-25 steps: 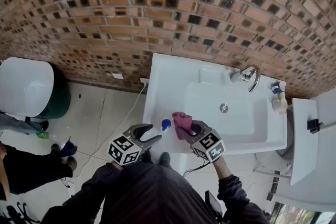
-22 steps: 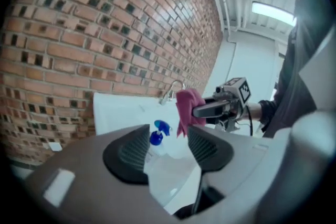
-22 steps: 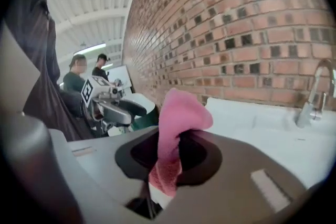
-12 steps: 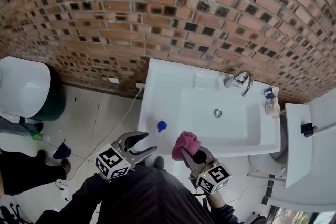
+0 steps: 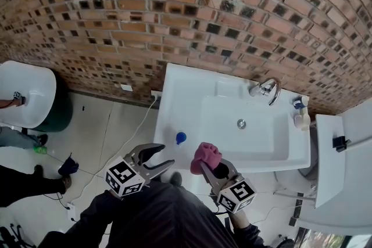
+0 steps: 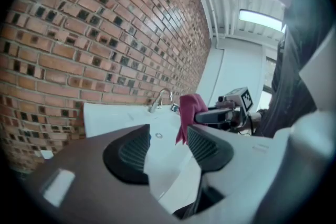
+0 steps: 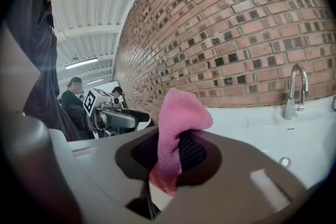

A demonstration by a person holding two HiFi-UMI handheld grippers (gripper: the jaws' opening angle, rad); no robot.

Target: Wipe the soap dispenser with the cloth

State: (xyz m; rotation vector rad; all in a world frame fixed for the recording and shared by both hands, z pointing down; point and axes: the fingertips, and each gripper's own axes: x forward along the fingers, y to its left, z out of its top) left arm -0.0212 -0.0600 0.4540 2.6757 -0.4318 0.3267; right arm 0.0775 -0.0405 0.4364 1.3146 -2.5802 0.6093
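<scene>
The soap dispenser point(image 5: 181, 137), seen from above as a small blue top, stands on the front left rim of the white sink point(image 5: 174, 96). My left gripper point(image 5: 165, 155) hangs open and empty just in front of that rim, a little short of the dispenser. My right gripper point(image 5: 210, 168) is shut on a pink cloth point(image 5: 205, 155), held up before the sink's front edge. In the left gripper view, nothing lies between the ribbed pads point(image 6: 132, 153), and the cloth point(image 6: 190, 108) shows beyond them. In the right gripper view, the cloth point(image 7: 178, 123) sticks up from the closed jaws.
A chrome faucet point(image 5: 266, 89) stands at the basin's back right, with small bottles point(image 5: 302, 118) on the right rim. A brick wall point(image 5: 186, 3) backs the sink. A white round bin point(image 5: 23, 96) is at left and a white fixture point(image 5: 332, 154) at right.
Both grippers have drawn back from the sink's front rim toward me. The left jaws, which stood right by the blue dispenser, are now apart from it. The cloth stays in the right gripper.
</scene>
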